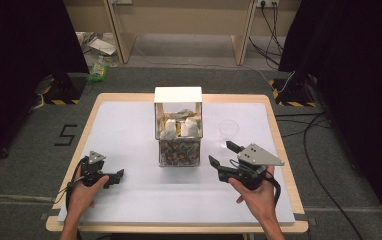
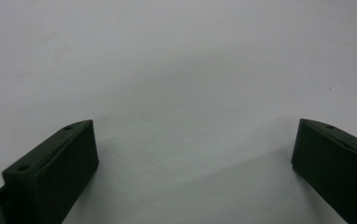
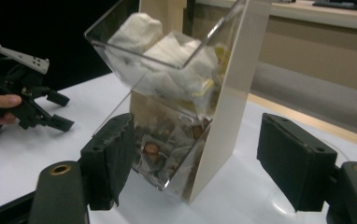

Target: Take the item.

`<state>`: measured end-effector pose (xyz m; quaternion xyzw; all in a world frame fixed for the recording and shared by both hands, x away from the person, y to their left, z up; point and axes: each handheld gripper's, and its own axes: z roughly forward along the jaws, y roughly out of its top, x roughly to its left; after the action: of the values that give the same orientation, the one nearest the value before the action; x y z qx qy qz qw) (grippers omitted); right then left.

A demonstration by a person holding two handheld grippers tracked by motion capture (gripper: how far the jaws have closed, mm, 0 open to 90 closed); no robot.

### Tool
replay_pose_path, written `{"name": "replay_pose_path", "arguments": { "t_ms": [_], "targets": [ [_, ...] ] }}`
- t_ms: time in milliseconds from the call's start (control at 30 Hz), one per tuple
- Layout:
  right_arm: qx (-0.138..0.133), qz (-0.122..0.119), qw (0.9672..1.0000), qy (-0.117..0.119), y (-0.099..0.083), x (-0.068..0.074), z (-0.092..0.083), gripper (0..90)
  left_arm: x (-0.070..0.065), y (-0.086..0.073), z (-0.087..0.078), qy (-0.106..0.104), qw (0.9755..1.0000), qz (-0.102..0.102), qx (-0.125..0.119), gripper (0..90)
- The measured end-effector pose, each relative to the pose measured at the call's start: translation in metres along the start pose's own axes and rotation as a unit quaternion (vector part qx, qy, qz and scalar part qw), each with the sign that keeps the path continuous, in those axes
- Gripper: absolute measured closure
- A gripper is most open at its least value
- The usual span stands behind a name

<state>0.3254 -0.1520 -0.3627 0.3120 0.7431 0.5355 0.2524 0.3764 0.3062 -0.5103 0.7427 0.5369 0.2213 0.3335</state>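
One dispenser box [image 1: 178, 127] mid tabletop [image 1: 129, 135], clear front, two compartments: upper with white sachets [image 1: 190, 127], at least three, exact count can't tell; lower with dark brownish sachets [image 1: 179, 155], too packed to count. One clear glass [image 1: 228, 129] just right of the box. Two grippers: left gripper [image 1: 119, 175] well left of the box, right gripper [image 1: 223, 153] just right of it near the glass, two black jaws each, both spread apart with nothing between. Two hands, one per gripper. One white sheet over the tabletop. One green bottle [image 1: 98, 70] on the floor far behind-left of the box.
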Motion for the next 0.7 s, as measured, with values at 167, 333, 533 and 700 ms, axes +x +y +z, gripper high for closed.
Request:
{"name": "replay_pose_path", "arguments": {
  "t_ms": [167, 333, 533, 700],
  "targets": [
    [-0.011, -0.005, 0.9999, 0.01, 0.009, 0.004, 0.004, 32.0, 0.0, 0.0, 0.0, 0.0, 1.0, 0.0, 0.0, 0.0],
    [-0.023, -0.001, 0.9994, 0.027, 0.017, 0.008, 0.008, 33.7, 0.0, 0.0, 0.0, 0.0, 1.0, 0.0, 0.0, 0.0],
    [-0.038, -0.001, 0.9985, 0.04, 0.031, 0.014, 0.017, 35.0, 0.0, 0.0, 0.0, 0.0, 1.0, 0.0, 0.0, 0.0],
    [-0.04, 0.0, 0.9979, 0.05, 0.035, 0.017, 0.025, 35.7, 0.0, 0.0, 0.0, 0.0, 1.0, 0.0, 0.0, 0.0]
  ]
}}
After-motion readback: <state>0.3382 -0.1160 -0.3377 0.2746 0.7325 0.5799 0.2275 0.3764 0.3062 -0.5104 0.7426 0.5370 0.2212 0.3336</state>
